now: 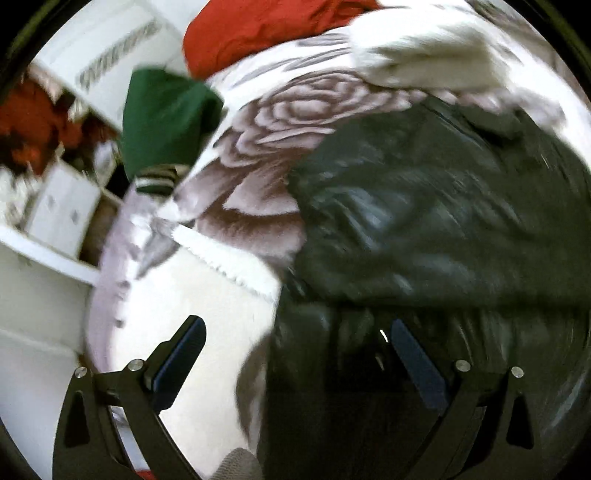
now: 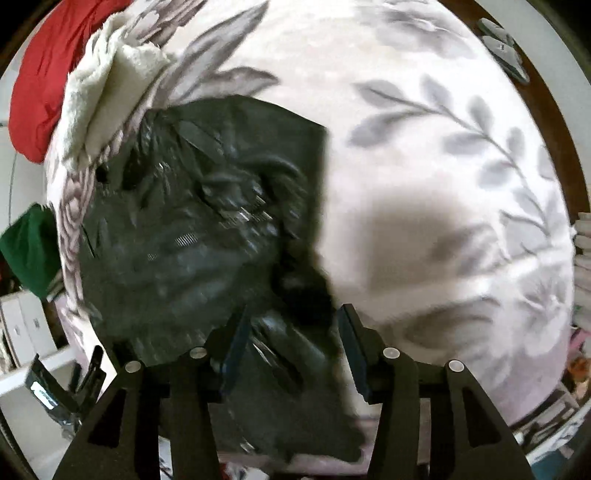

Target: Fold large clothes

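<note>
A shiny black jacket (image 1: 424, 206) lies crumpled on a bed covered by a white blanket with a grey-mauve rose print (image 1: 280, 110). It also shows in the right wrist view (image 2: 192, 221). My left gripper (image 1: 295, 332) is open, its jaws wide apart over the jacket's near left edge, nothing between them. My right gripper (image 2: 291, 325) is open just above the jacket's near right edge, with black fabric showing between and below the fingers; no grip shows. Both views are motion-blurred.
A red garment (image 1: 266, 29), a white fleece item (image 1: 424, 51) and a green garment (image 1: 166, 118) lie at the bed's far side. White shelving (image 1: 55, 206) stands left of the bed. The blanket's leaf print (image 2: 461, 147) fills the right side.
</note>
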Demonstrator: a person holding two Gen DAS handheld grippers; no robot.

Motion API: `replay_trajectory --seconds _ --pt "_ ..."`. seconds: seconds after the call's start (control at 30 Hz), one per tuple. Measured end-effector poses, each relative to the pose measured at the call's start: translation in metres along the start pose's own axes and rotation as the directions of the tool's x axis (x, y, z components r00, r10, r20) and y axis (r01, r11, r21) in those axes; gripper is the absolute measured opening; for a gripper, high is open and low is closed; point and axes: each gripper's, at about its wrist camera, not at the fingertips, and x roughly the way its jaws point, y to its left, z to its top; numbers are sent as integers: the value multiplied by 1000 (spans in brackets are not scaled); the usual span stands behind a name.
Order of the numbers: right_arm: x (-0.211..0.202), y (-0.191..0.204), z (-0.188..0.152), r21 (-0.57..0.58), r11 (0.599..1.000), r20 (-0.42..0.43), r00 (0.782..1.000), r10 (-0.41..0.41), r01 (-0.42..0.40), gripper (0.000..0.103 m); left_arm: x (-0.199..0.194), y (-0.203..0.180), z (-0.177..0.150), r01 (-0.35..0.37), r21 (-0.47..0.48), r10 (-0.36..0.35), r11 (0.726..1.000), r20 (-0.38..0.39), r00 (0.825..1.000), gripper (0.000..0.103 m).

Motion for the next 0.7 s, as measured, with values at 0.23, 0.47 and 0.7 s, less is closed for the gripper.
replay_trajectory --seconds 0.23,0.47,0.7 --pt "-10 -81 -11 -5 1000 -9 1000 -19 19 52 -71 -128 -68 -103 216 96 971 42 995 103" --pt "-25 -162 13 -14 1000 -16 1000 6 -6 52 -131 -234 -103 -11 196 35 980 -119 992 103" --pt "-24 -214 37 -27 997 -62 995 72 -74 52 -102 -308 -118 -108 241 157 964 -190 969 103"
